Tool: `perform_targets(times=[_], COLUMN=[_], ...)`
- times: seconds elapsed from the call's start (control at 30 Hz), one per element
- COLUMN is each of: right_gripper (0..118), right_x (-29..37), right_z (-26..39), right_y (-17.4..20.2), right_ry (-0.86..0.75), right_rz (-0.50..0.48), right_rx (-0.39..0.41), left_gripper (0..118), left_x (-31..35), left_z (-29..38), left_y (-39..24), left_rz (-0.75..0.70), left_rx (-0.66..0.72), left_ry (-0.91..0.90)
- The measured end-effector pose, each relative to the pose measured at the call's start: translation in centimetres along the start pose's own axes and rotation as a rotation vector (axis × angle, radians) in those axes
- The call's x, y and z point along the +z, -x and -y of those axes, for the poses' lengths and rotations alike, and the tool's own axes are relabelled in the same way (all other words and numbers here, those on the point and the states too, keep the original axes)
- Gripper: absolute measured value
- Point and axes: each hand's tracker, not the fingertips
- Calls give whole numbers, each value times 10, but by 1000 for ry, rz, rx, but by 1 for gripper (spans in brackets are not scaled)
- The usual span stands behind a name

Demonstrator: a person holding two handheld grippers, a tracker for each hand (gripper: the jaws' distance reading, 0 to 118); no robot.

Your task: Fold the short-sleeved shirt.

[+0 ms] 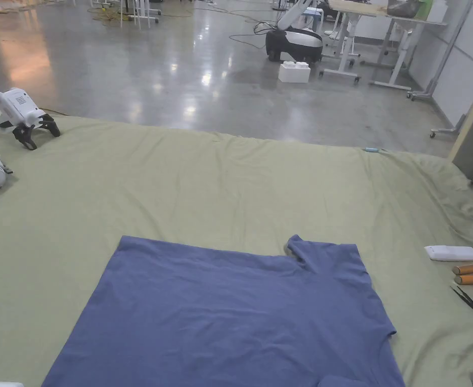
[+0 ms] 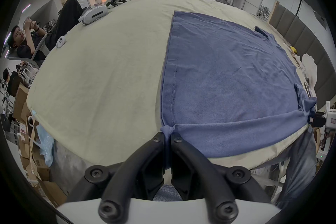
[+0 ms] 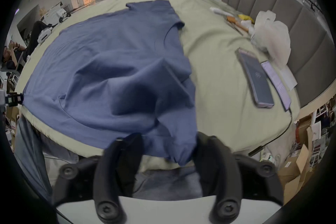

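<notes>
Left claw (image 2: 167, 138): low at the table's near edge, jaws clenched on the shirt's hem corner.
Right claw (image 3: 163, 148): at the same edge, jaws spread apart, sleeve cloth draped loosely between them.
Shirt (image 1: 240, 312): blue, spread flat on the green-sheeted table (image 1: 205, 176).

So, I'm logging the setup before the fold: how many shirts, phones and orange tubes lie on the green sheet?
Blue shirt: 1
Phones: 2
Orange tubes: 3
Total: 6
</notes>
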Motion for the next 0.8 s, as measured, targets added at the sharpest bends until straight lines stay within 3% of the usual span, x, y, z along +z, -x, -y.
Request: perform_targets(times=[0.07,0.13,0.27,0.53,0.8], right_gripper=[36,17,7,5,5], right_x=[1,1,-2,36,43], right_z=[-5,-12,-18,-28,-112], right_y=[1,1,7,11,4], right_ry=[-3,-6,11,-41,-145], right_rz=[-14,-25,-26,-4,-20], right_rx=[-16,3,30,25,13], left_gripper=[1,1,1,1,1], left_x=[-6,-6,-8,10,2], left_z=[1,1,-1,-10,-91], left_y=[3,3,3,7,9], left_rz=[1,1,2,27,63], left_rx=[-1,-2,1,40,44], left_ry=[1,1,4,-76,-195])
